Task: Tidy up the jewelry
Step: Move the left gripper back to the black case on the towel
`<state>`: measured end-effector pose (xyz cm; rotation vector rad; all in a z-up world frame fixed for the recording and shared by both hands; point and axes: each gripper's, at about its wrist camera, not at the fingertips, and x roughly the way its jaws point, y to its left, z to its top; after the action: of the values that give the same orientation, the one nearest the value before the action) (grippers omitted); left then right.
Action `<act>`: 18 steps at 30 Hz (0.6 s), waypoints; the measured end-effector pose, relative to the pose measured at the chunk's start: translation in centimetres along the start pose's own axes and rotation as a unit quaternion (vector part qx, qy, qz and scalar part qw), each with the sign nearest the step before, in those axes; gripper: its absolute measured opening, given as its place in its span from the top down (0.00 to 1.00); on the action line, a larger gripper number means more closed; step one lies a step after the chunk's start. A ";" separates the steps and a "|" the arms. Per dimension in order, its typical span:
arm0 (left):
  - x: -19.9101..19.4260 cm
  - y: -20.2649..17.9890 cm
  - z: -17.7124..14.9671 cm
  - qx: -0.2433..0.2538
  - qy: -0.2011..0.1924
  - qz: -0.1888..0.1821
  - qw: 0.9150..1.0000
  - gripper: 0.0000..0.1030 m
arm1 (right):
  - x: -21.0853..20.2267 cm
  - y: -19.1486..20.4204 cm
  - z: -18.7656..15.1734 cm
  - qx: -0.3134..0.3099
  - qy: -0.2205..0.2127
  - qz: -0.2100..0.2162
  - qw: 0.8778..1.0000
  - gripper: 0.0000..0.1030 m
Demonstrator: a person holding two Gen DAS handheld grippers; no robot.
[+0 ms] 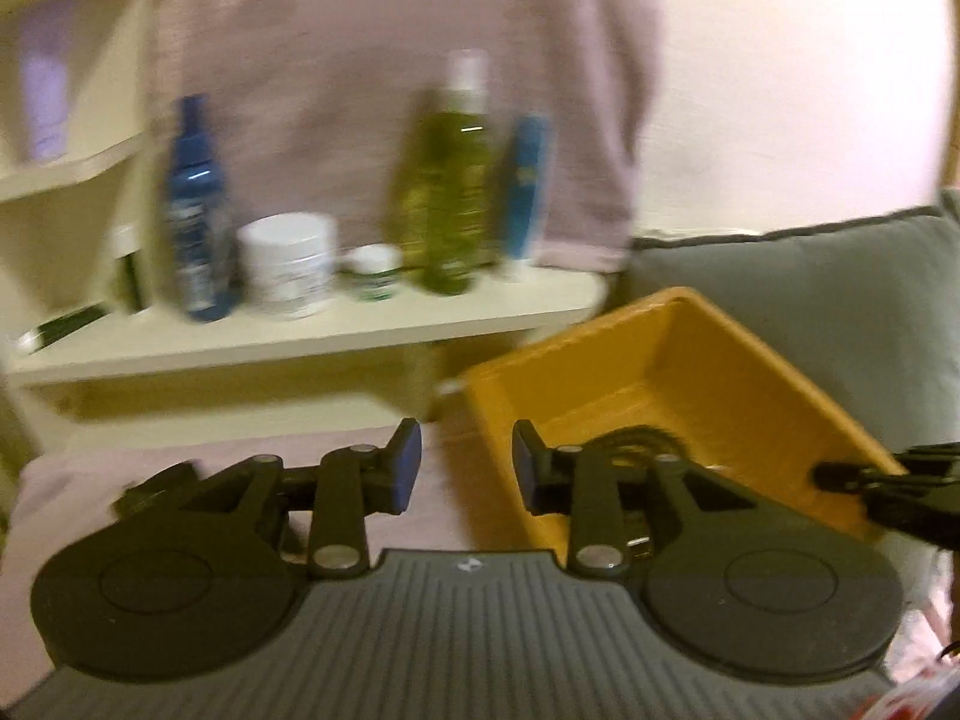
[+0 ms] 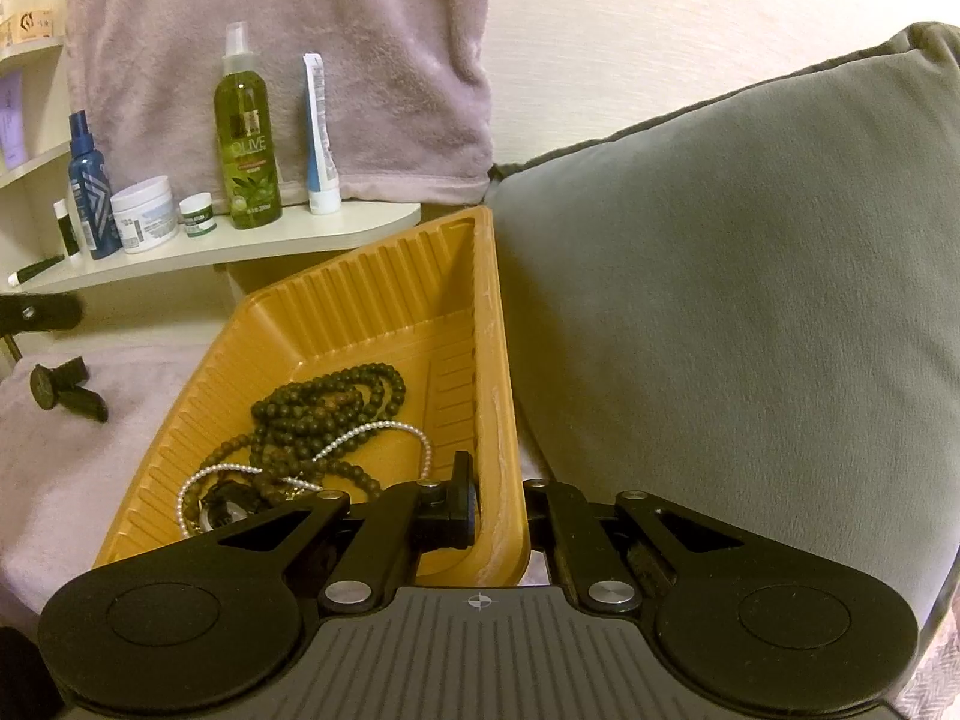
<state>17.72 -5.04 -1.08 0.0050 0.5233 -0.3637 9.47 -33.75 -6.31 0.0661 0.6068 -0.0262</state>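
My right tongs (image 2: 498, 510) are clamped on the near rim of the one orange tray (image 2: 384, 300), one finger inside the wall and the other outside it, low in the middle of the right wrist view. The tray sits tilted on the mauve blanket (image 2: 90, 450), beside one grey cushion (image 2: 750, 300) filling the right of the frame. In the tray I count one dark bead necklace (image 2: 327, 405) heaped in loops, one string of white pearls (image 2: 384, 429) threaded across it, and a dark round piece (image 2: 225, 510) I cannot identify. My left tongs (image 1: 467, 471) stand apart with nothing between the blue pads, low in the centre of the blurred left wrist view, just beside the tray's left corner. On the one cream shelf (image 2: 240, 249), upper left, I count seven containers standing: a green olive bottle (image 2: 247, 144), a white and blue tube (image 2: 318, 138), a blue spray bottle (image 2: 90, 180), a white jar (image 2: 144, 213), a small green-banded jar (image 2: 198, 214) and a small dark tube (image 2: 65, 228), with one pen-like stick (image 2: 36, 270) lying flat.
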 end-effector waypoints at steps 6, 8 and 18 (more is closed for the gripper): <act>-0.5 3.6 -2.0 -0.021 0.004 0.068 0.997 0.69 | 0.0 -0.1 0.0 -0.001 0.001 0.000 1.000 0.96; -0.6 4.6 -2.6 -0.027 0.005 0.088 0.996 0.66 | 0.0 -0.1 -0.1 -0.001 0.001 0.001 1.000 0.96; -0.1 7.9 -5.8 -0.050 0.027 0.136 0.989 0.58 | 0.3 0.0 0.0 -0.005 0.005 -0.003 1.000 0.96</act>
<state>17.52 2.90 -6.73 -0.0110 0.5854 -0.0707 9.70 -33.75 -6.53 0.0546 0.6169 -0.0278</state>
